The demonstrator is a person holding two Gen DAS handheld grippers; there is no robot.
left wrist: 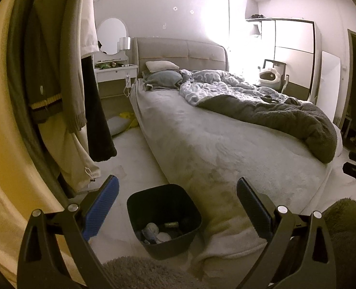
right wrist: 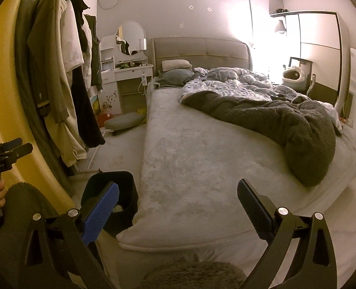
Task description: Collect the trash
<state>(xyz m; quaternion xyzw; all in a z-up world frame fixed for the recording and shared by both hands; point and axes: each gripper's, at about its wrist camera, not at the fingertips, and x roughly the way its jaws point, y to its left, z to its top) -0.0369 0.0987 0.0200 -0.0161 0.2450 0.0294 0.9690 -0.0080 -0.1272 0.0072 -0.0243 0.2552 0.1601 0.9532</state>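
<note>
A black trash bin (left wrist: 164, 219) stands on the floor by the near left corner of the bed, with several crumpled scraps (left wrist: 157, 232) inside. My left gripper (left wrist: 178, 207) is open and empty, held above the bin. My right gripper (right wrist: 178, 207) is open and empty over the near end of the bed; the bin (right wrist: 120, 197) shows behind its left finger (right wrist: 100, 212). The left gripper also shows at the left edge of the right wrist view (right wrist: 7, 151).
A bed (right wrist: 202, 159) with a grey cover fills the middle, with a rumpled dark blanket (right wrist: 286, 125) and pillows. Clothes (left wrist: 57, 72) hang on a rack at the left. A white dressing table (right wrist: 129, 72) and a wardrobe (right wrist: 317, 48) stand at the back.
</note>
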